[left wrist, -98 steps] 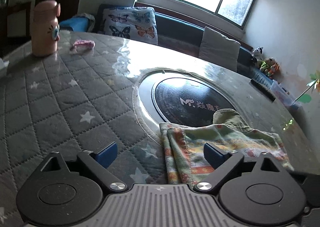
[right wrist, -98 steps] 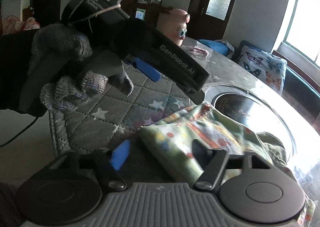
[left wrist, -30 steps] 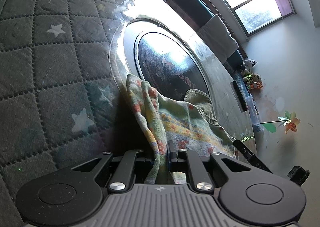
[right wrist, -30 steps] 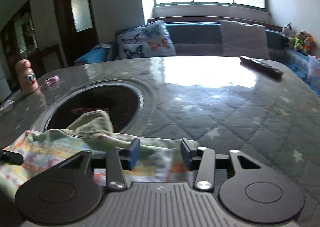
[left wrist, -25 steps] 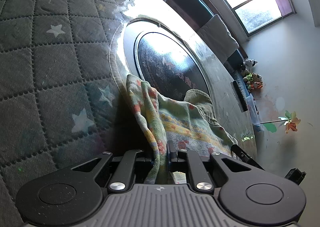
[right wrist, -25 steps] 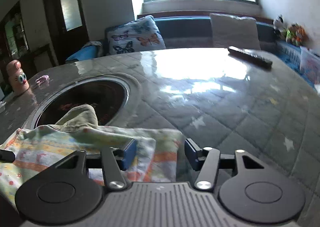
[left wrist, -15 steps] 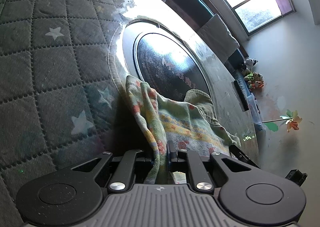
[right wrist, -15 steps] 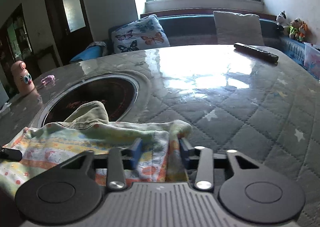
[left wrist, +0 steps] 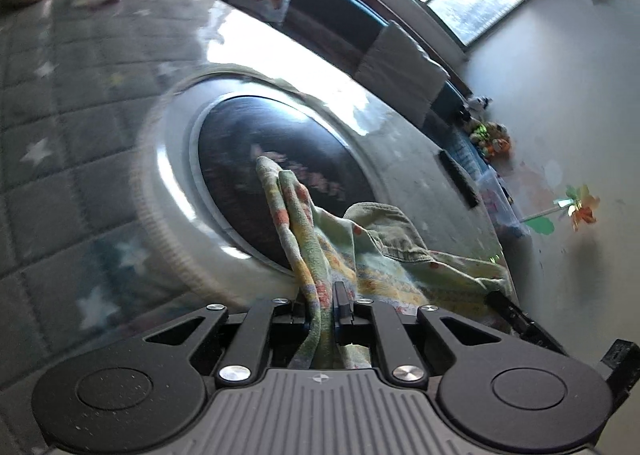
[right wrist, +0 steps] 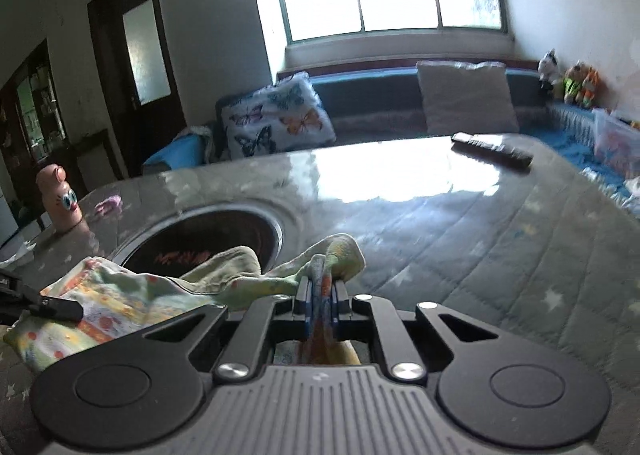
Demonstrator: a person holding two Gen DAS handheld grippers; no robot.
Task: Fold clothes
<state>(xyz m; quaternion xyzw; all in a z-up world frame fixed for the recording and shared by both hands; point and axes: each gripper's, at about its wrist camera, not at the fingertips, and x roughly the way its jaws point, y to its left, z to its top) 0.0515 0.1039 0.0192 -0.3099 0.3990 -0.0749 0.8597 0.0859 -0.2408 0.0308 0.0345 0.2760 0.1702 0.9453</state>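
Note:
A green, yellow and orange patterned garment [left wrist: 372,251] is held up between both grippers over the quilted table. My left gripper [left wrist: 323,295] is shut on one edge of it, and the cloth bunches up ahead of the fingers. My right gripper [right wrist: 321,287] is shut on the opposite edge of the garment [right wrist: 132,287], which sags to the left. The tip of the left gripper shows at the left edge of the right wrist view [right wrist: 48,305].
A round black hotplate [left wrist: 276,171] with a metal rim is set into the table [right wrist: 500,239]. A pink bottle [right wrist: 60,195] and a small pink item [right wrist: 109,205] stand far left. A remote [right wrist: 492,151] lies at the far side. A sofa with cushions lies beyond.
My right gripper has closed on the garment's edge. Both grippers have lifted, and the cloth has risen off the table.

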